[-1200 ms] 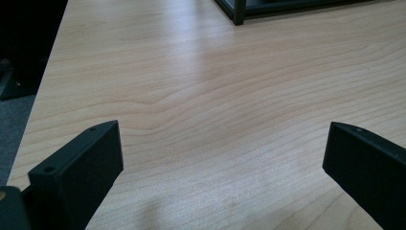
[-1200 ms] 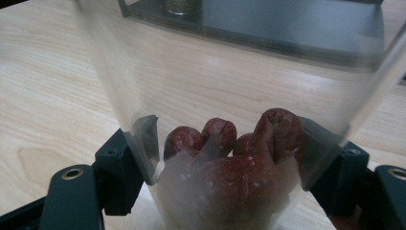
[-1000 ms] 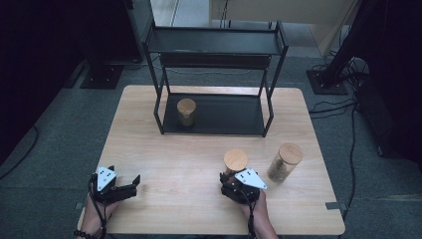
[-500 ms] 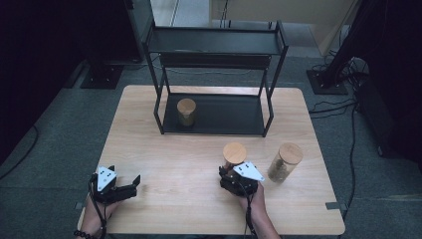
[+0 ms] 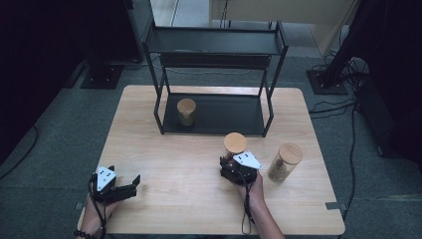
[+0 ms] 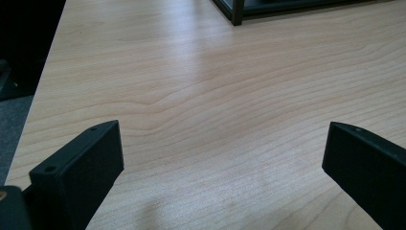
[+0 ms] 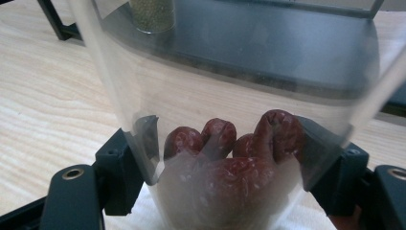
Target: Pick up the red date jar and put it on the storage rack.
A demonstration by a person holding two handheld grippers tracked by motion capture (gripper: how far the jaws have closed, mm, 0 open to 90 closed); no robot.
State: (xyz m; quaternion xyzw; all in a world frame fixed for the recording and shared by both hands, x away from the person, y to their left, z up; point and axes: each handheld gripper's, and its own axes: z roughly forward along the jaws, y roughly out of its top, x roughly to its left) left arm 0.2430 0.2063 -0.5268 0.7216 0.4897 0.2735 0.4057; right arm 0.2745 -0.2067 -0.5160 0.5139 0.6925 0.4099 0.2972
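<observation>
The right tool (image 5: 233, 160) grips a clear jar (image 5: 234, 148) with a wooden lid; in the right gripper view its black jaws press on both sides of the glass, and wrinkled red fruit (image 7: 230, 153) lies in the bottom of the jar. This jar sits just in front of the black metal shelf (image 5: 215, 79) on the wooden counter (image 5: 174, 164). A second lidded jar (image 5: 282, 162) stands near it, in front of the shelf and beyond its right leg. A third jar (image 5: 186, 111) stands on the shelf's bottom level, toward its left. The left tool (image 5: 127, 185) rests well in front of the shelf, near the counter's left front corner, jaws spread wide over bare wood. No labels or writing can be read on any jar.
</observation>
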